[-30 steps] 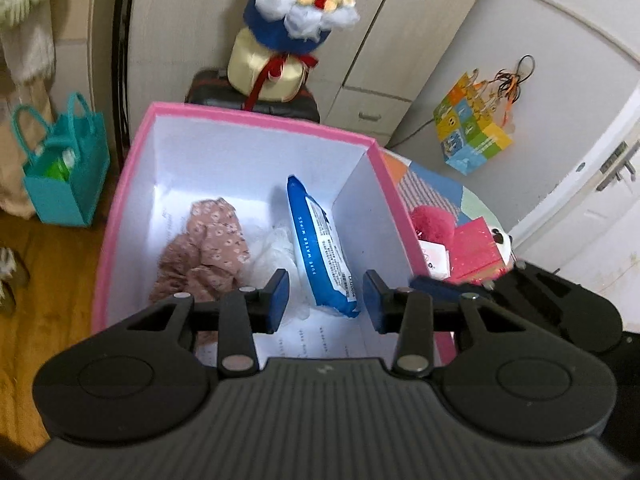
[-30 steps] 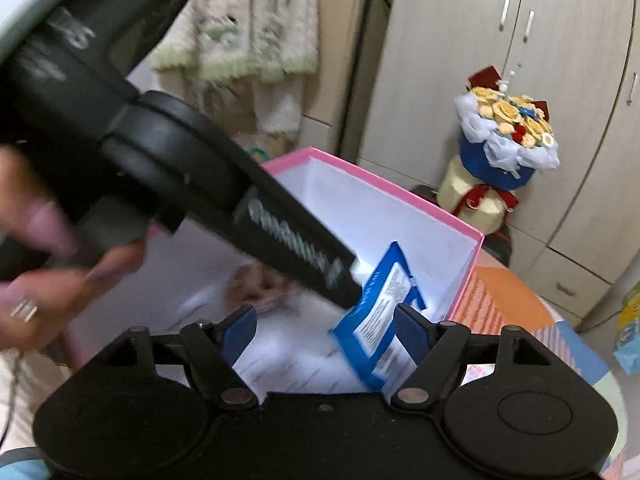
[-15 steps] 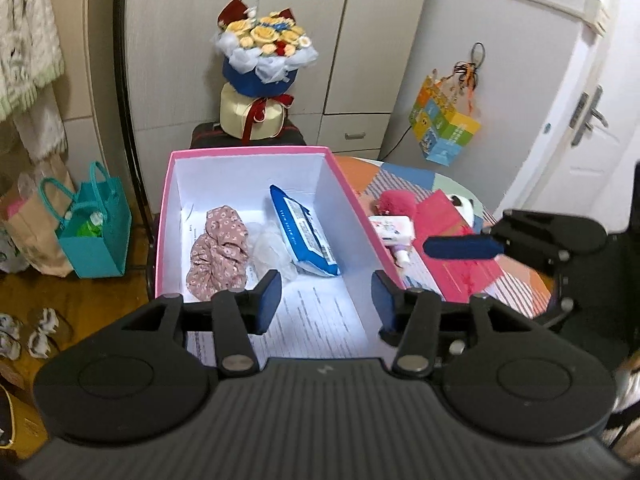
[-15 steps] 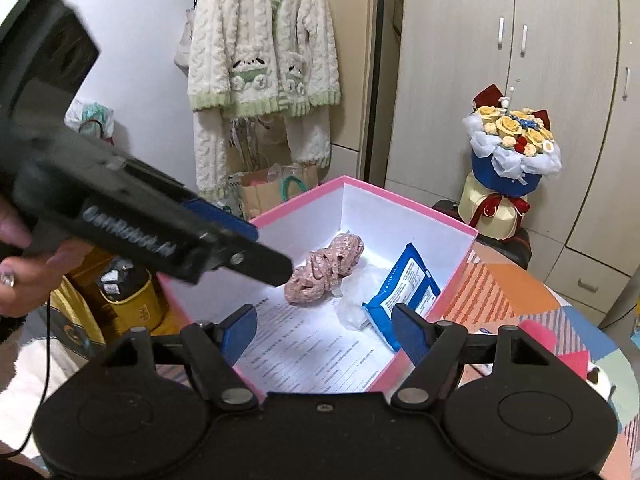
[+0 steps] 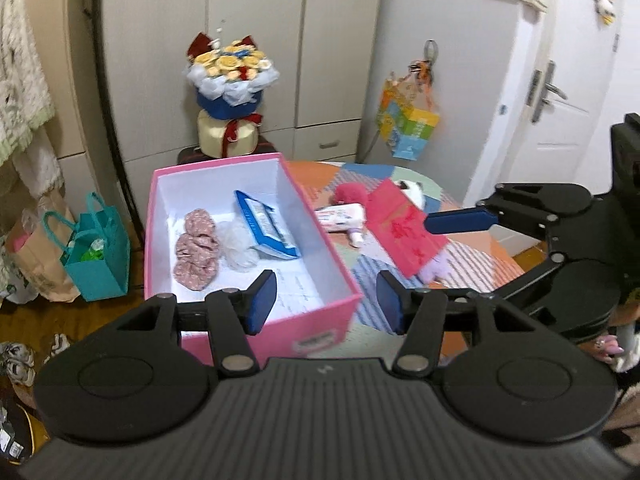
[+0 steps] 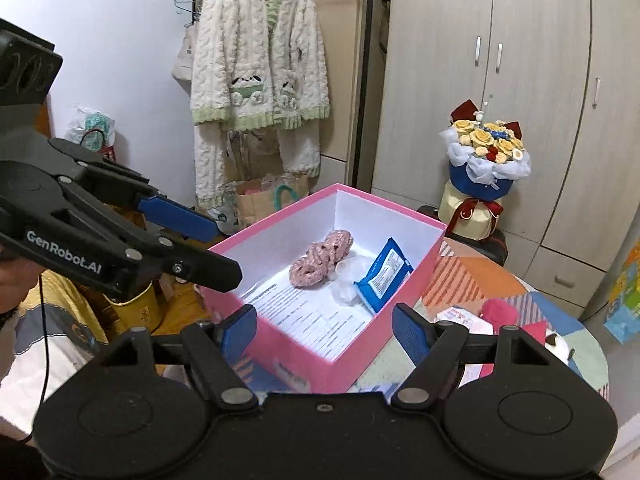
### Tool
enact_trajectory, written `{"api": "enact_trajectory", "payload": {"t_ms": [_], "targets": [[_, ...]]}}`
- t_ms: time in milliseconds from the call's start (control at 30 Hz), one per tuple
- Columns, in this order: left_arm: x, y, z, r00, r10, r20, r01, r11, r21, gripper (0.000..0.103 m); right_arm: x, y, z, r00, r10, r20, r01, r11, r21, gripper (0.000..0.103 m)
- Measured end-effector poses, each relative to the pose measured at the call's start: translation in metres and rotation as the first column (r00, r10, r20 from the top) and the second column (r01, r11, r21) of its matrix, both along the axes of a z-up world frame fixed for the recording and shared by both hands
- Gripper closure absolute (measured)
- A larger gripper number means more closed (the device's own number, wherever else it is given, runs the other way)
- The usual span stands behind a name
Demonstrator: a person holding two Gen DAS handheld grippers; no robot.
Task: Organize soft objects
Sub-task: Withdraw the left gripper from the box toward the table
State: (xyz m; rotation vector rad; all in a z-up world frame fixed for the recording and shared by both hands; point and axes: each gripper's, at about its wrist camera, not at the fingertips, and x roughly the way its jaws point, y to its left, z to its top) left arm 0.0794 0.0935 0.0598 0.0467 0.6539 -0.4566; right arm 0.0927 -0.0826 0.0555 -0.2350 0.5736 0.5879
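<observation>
Pulled back and up since a second ago from over the pink box (image 5: pixel 256 320), both the left gripper (image 5: pixel 326 300) and right gripper (image 6: pixel 324 330) wide open and empty, blue wipes pack (image 5: pixel 264 226) left inside ahead, pink plush (image 5: pixel 350 194) waiting ahead-right on the bench (image 5: pixel 472 256).

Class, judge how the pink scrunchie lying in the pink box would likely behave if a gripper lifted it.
The pink scrunchie is gathered, puffy fabric, so it probably squashes and droops. It looks light for its bulk. Lying crumpled in the pink box, it seems unlikely to roll.
</observation>
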Motion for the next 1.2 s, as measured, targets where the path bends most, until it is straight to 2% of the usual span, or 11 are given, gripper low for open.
{"api": "enact_trajectory", "payload": {"t_ms": [333,533,733,900,1067,1200], "targets": [[-0.038,-0.03,0.0,0.996,-0.081,-0.032,0.082,0.997,0.013,0.044,-0.053,-0.035,0.007,0.998,0.018,0.052,-0.019,1.0,0.015,0.024],[-0.039,-0.058,-0.012,0.986,-0.15,-0.072,0.151,0.988,0.012,0.042,-0.062,-0.07,-0.008,0.999,-0.044,0.028,0.043,0.999,0.018,0.024],[-0.02,-0.091,-0.029,0.974,-0.202,-0.104,0.202,0.979,-0.015,0.039,-0.053,-0.107,-0.028,0.996,-0.085,-0.008,0.085,0.996,0.025,0.024],[0.002,-0.116,-0.045,0.966,-0.232,-0.117,0.225,0.972,-0.074,0.039,-0.04,-0.124,-0.045,0.995,-0.095,0.04,0.096,0.995,-0.013,0.024],[0.033,-0.137,-0.063,0.966,-0.224,-0.129,0.207,0.969,-0.137,0.039,-0.015,-0.134,-0.068,0.992,-0.116,0.046,0.116,0.993,-0.014,0.024],[0.06,-0.15,-0.079,0.978,-0.171,-0.119,0.149,0.973,-0.175,0.039,0.007,-0.141,-0.084,0.99,-0.137,0.046,0.138,0.99,-0.018,0.024]]}}
